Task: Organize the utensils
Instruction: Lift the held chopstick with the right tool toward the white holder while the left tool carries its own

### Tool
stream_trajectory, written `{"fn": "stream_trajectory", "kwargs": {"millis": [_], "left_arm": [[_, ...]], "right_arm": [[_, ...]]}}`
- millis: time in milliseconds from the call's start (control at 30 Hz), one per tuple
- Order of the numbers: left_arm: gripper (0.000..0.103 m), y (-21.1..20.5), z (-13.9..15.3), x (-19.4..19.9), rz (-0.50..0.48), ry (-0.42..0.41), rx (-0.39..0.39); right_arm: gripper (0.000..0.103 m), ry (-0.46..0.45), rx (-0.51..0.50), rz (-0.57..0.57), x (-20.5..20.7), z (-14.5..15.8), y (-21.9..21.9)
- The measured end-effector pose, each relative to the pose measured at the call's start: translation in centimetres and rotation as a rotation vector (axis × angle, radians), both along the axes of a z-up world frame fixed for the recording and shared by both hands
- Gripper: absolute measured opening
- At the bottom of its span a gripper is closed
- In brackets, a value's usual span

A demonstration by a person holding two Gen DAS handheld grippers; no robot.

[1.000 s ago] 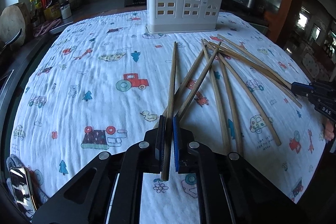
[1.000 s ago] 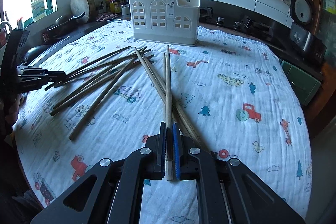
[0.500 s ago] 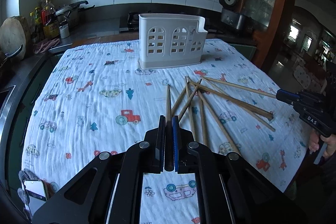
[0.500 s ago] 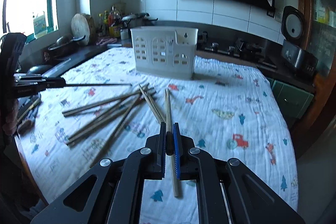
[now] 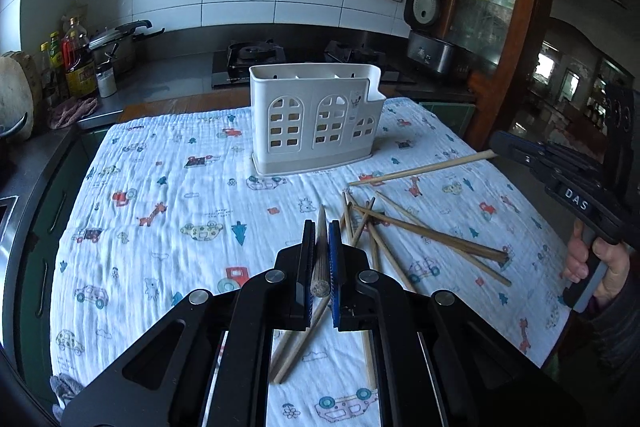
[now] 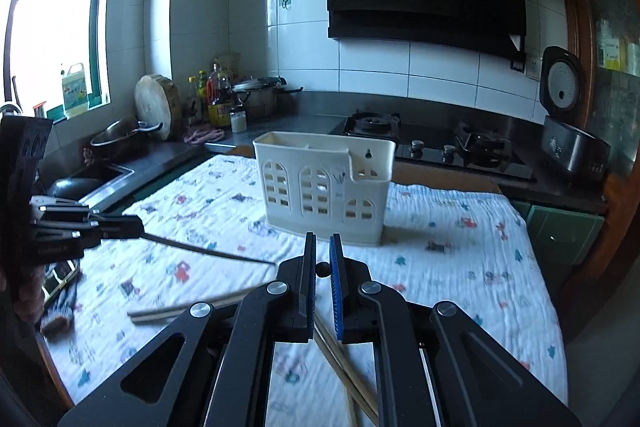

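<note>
Chopsticks of pale round wood are what I am sorting, and I have one in each tool; on my left, my left gripper (image 5: 321, 259) is clamped on one wooden chopstick (image 5: 320, 267), its blunt end facing the camera and its taper pointing toward the holder, lifted clear of the printed white cloth (image 5: 168, 187) on the table; just right of it, the loose pile of chopsticks (image 5: 420, 233) lies fanned and crossing on the cloth, well short of the holder; ahead stands the white plastic utensil holder with arched window cut-outs (image 5: 316, 123), upright near the far edge of the cloth, its top open; further right, my right gripper (image 5: 516, 151) holds a second chopstick (image 5: 424, 169) by its thick end, the thin tip slanting down to the cloth; in the right wrist view the blue pads (image 6: 335, 291) stand close about that stick's dark end (image 6: 322, 268), so I judge it pinched, not loose.

These sticks look light, stiff and smooth, so I expect them to pivot or slide in a narrow pinch; a hold near the thick end, as now, leaves the tip free to swing; I would tilt each tip down over the holder's open top before letting go, since the compartments look narrow.
</note>
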State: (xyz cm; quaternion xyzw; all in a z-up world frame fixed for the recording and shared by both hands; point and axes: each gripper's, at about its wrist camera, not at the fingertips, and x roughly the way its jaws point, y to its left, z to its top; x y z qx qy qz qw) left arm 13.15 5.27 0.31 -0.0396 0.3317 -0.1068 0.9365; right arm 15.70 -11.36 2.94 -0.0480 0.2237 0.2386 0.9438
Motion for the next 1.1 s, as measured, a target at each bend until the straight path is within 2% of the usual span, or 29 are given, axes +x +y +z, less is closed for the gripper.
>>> {"fn": "stream_trajectory", "kwargs": {"millis": [367, 500, 667, 800, 900, 1100], "left_arm": [[0.005, 0.4, 0.0, 2.7, -0.008, 0.019, 0.002], [0.005, 0.5, 0.8, 4.0, -0.011, 0.022, -0.017], [0.005, 0.2, 2.7, 5.2, -0.03, 0.013, 0.013], [0.005, 0.0, 4.9, 6.0, -0.044, -0.002, 0.035], [0.005, -0.3, 7.2, 6.7, -0.062, -0.015, 0.045], [0.005, -0.3, 13.7, 7.5, -0.069, -0.124, 0.074]], "right_arm": [[0.007, -0.022, 0.041, -0.029, 4.4, 1.6, 2.4], [0.007, 0.004, 0.051, -0.028, 6.1, 2.5, 2.5], [0.007, 0.082, 0.075, -0.025, 8.0, 4.6, 1.9], [0.007, 0.129, 0.06, 0.006, 9.1, 7.3, 1.6], [0.007, 0.13, 0.046, 0.014, 9.4, 9.3, 1.5], [0.007, 0.104, 0.0, 0.032, 9.7, 14.8, 1.3]]}}
